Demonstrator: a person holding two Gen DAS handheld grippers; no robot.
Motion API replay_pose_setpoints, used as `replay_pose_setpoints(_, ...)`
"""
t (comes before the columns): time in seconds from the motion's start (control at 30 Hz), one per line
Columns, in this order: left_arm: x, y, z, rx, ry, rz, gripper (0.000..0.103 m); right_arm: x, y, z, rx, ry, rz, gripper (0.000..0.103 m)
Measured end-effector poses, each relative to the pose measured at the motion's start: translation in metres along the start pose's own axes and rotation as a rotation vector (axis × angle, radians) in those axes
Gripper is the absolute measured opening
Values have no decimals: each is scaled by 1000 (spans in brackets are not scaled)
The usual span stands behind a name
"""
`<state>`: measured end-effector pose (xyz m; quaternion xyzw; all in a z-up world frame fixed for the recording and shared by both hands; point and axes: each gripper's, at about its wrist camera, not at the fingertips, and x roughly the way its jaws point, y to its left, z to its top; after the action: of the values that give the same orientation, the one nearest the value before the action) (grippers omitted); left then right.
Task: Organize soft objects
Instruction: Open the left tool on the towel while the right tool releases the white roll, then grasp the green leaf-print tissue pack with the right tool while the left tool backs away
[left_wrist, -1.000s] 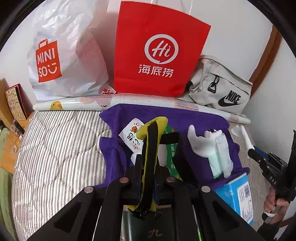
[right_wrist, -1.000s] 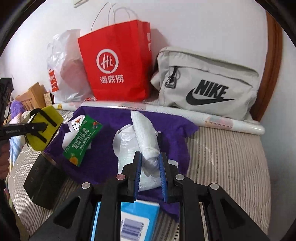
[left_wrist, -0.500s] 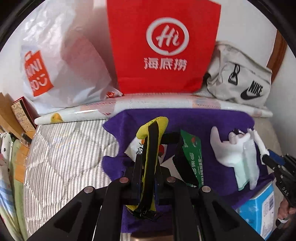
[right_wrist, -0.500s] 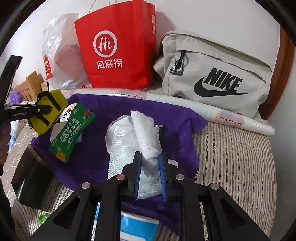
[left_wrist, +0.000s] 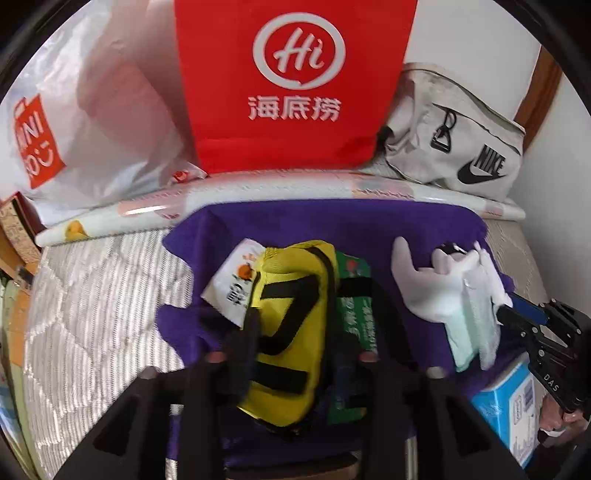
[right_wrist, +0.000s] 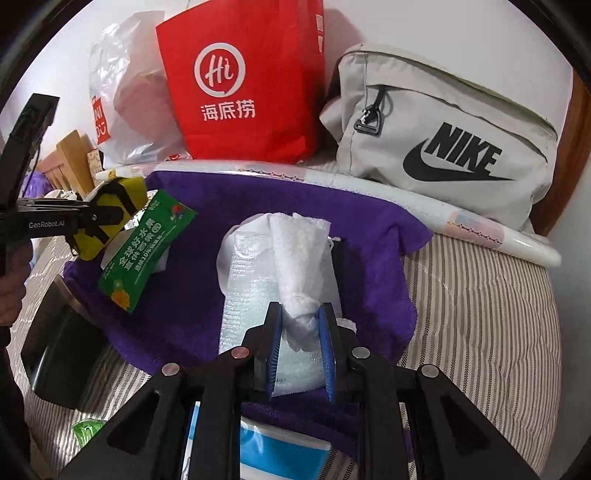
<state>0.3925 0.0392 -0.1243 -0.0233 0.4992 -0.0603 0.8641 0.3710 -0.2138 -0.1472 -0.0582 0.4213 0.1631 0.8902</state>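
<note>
**Supervisor:** Report jaw state, both units.

**Operator:** My left gripper (left_wrist: 291, 354) is opening. The yellow pouch (left_wrist: 291, 325) sits between the jaws, lying on the purple towel (left_wrist: 332, 221); the picture is blurred, and I judge the pads are no longer pressing it. My right gripper (right_wrist: 300, 332) is closed on the gathered end of the white cloth (right_wrist: 299, 266). The rest of that cloth extends ahead of the jaws, draped over a white mesh packet (right_wrist: 243, 295) on the same towel.

**Supervisor:** What lies near the left jaws?

**Operator:** The green snack packet (left_wrist: 354, 317) is just beside the right-hand finger, partly under the pouch. A white sachet (left_wrist: 232, 284) sits ahead and to the left, also tucked under the pouch.

**Supervisor:** Failure modes from here?

**Operator:** Three, by my judgement.
1. The pouch's black straps run close to the left fingers. If I retract before the jaws clear, a strap may snag and drag the pouch off the towel.
2. The pouch rests on slick packets. It may slide or tip once released.
3. The right jaws pinch only a bunched end. Lifting may pull the mesh packet along, or the cloth may slip free.
</note>
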Motion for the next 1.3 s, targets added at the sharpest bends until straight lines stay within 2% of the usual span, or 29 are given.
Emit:
replay_pose_setpoints(0.07,1,1,-1,-6,8,-44,52,-3,0,1,0,-3,13,25)
replay_pose_setpoints(0.13,0,1,-2,-19,15,-72,54,-5,0,1,5,-8,25,32)
replay_pose_setpoints(0.2,-3,-2,-3,-14,13,-95,64,-8,0,1,7,-13,36,38)
replay_pose_setpoints(0.3,-9,-5,-7,-7,9,-113,67,-13,2,1,3,-23,42,43)
replay_pose_setpoints(0.37,-13,-7,-8,5,2,-109,68,-17,4,1,0,-30,43,53)
replay_pose_setpoints(0.4,-16,-8,-10,7,-2,-97,68,-19,5,1,0,-35,39,54)
replay_pose_setpoints(0.57,-30,-8,-17,10,-14,-77,69,-31,8,-3,6,-47,37,56)
replay_pose_setpoints(0.73,-48,-7,-30,13,-29,-91,69,-53,14,-9,19,-69,31,56)
replay_pose_setpoints(1.0,-91,-3,-66,1,-67,-108,69,-101,35,-32,12,-105,37,57)
replay_pose_setpoints(1.3,-127,8,-121,-31,-102,-74,69,-129,83,-74,-38,-80,172,57)
